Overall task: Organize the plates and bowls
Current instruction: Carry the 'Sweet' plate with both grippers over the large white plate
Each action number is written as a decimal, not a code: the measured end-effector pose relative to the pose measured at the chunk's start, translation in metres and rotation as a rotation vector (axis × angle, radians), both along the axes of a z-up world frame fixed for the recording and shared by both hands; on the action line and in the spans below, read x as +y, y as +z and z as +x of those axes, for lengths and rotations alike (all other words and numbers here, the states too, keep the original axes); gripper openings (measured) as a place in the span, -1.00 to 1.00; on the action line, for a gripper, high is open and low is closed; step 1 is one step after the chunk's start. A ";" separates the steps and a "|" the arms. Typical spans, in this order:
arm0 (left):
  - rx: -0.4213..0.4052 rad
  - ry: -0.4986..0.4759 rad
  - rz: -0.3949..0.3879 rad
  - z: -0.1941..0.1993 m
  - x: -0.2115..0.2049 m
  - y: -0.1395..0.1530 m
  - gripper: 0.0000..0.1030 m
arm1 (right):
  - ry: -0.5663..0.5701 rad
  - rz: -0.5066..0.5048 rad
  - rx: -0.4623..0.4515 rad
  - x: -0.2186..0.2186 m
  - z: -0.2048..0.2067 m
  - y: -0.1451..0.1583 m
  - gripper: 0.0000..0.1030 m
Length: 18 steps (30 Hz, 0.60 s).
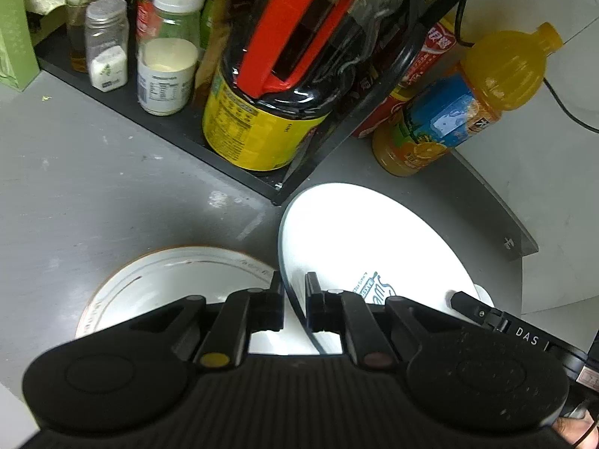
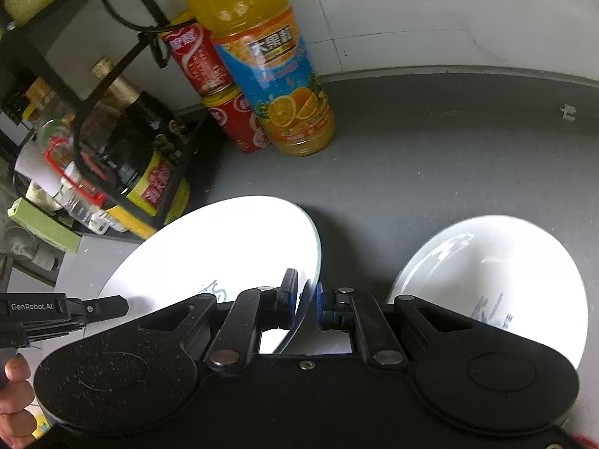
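Grey worktop point(image 1: 93, 187) fills both views, and over it a white plate point(image 1: 359, 239) hangs tilted, its printed face turned up and its far rim toward twelve o'clock, close to the corner of the black rack point(image 1: 232, 172). Both tongs have it: the left tongs point(image 1: 295, 292) come in low from six o'clock and pinch the plate's left rim, one finger on each face, and the right tongs point(image 2: 307, 295) bite the opposite rim the same way, closed tight on the edge. From the right wrist, the left tool's black tip pokes in at nine o'clock, with a person's hand point(image 2: 13, 396) wrapped round its handle at the lower left. A second white plate with an orange rim point(image 1: 168, 284) lies flat on the worktop at seven o'clock in the left view, partly under the held plate's edge. A white bowl point(image 2: 498, 273) sits at three o'clock in the right view, apart from the plate. Further back, the yellow-labelled jug with the red handle point(image 1: 269, 112) stands on the rack, the orange juice bottle point(image 2: 269, 56) just beside the stacked red cans point(image 2: 221, 89) at twelve o'clock, then the small white-capped jars point(image 1: 168, 45).
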<state>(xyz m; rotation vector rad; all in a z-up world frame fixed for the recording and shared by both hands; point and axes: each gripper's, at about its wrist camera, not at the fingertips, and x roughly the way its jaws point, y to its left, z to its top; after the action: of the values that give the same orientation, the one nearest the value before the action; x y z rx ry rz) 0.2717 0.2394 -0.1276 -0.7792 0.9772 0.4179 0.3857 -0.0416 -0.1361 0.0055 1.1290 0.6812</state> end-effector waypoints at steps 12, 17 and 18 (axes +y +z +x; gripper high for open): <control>0.011 0.006 0.001 -0.054 0.005 -0.004 -0.84 | 0.008 0.001 -0.029 0.011 -0.048 0.003 -0.81; 0.008 0.019 -0.002 -0.076 0.010 -0.007 -0.84 | 0.015 -0.001 -0.040 0.018 -0.066 0.004 -0.83; 0.007 0.021 -0.003 -0.080 0.011 -0.008 -0.84 | 0.021 -0.002 -0.044 0.020 -0.069 0.005 -0.83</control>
<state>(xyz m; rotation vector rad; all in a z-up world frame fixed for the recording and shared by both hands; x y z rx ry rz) 0.1915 0.2507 -0.1357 -0.7917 0.9774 0.4379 0.3166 -0.0213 -0.1316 -0.0225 1.0888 0.6957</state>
